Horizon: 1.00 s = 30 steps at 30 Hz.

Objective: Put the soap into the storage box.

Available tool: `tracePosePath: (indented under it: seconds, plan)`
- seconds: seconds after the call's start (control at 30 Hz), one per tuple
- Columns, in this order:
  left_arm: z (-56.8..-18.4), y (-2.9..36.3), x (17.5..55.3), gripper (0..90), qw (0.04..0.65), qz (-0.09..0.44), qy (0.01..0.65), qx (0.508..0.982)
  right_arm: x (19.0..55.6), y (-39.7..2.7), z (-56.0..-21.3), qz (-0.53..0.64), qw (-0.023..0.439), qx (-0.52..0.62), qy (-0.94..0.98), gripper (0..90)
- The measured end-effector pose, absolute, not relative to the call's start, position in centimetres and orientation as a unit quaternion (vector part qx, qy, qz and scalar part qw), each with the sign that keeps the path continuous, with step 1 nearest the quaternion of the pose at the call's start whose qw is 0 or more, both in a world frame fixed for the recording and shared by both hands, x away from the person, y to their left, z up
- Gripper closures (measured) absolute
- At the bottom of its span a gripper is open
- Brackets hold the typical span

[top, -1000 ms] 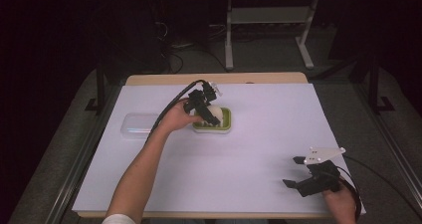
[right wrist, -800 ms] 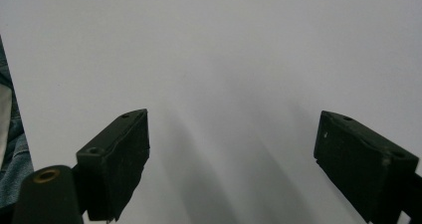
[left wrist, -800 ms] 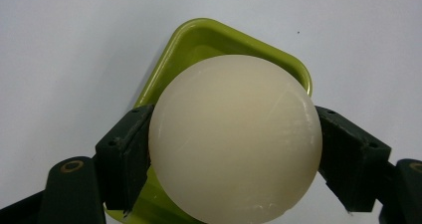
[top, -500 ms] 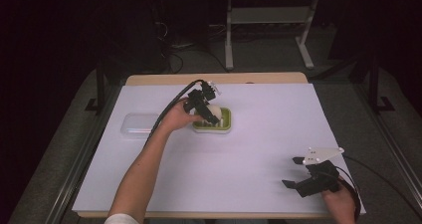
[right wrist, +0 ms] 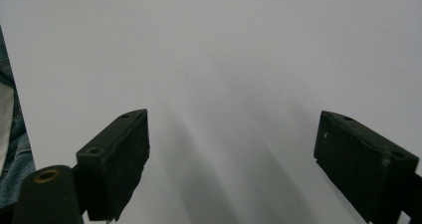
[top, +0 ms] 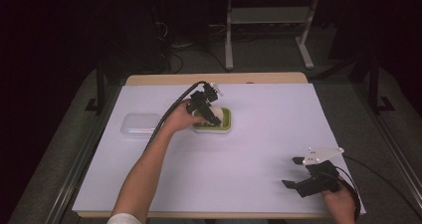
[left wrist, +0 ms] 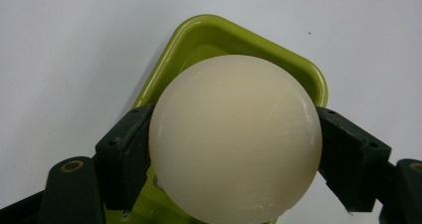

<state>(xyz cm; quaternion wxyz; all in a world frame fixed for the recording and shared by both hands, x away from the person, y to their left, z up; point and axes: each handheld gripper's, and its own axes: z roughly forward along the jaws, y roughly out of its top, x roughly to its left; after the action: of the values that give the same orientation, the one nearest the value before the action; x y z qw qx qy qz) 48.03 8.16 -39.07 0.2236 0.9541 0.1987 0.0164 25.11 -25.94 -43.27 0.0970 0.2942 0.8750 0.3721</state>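
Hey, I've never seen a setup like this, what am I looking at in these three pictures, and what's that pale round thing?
A person sits at a table covered in white and holds a hand-operated clamp tool in each hand. The high view looks down from above. The other two come from small cameras riding on each tool, looking along its two black jaws. The left gripper is closed on a cream ball, held over a green tray. In the high view, a clear lidded box lies on the table to the left of the tray. The right gripper rests near the table's front edge, jaws wide open, holding nothing.
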Motion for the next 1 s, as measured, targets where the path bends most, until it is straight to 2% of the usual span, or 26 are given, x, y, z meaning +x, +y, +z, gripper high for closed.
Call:
tracePosePath:
  seconds: [1.0]
  plan:
    - [-39.94,8.15,48.54,22.2,0.215,0.007,0.212,0.953,25.10,-25.81,-43.26,0.372,0.096,0.294,0.875,13.5]
